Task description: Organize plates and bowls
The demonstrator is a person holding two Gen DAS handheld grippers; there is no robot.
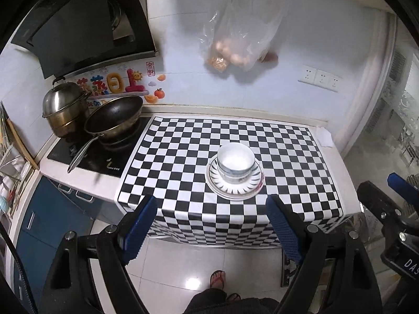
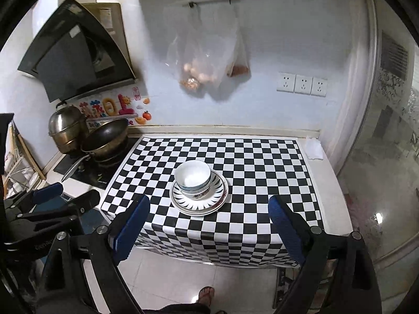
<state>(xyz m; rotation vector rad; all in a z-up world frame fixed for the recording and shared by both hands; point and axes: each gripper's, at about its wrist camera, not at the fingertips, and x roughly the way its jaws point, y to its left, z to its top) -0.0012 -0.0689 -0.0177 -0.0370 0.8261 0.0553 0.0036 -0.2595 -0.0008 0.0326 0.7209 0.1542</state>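
The bowls (image 2: 193,179) are nested on stacked plates (image 2: 199,204); how many is hard to tell. The stack is placed mid-way on the checkered cloth (image 2: 262,172), beside a stove (image 1: 86,154). The left gripper (image 1: 212,225) and right gripper (image 2: 209,225) are held spread, empty

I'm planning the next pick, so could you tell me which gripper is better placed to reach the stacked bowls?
Left, marginally. Its open gripper points almost straight at the bowls; from the right gripper, they sit slightly left of centre.
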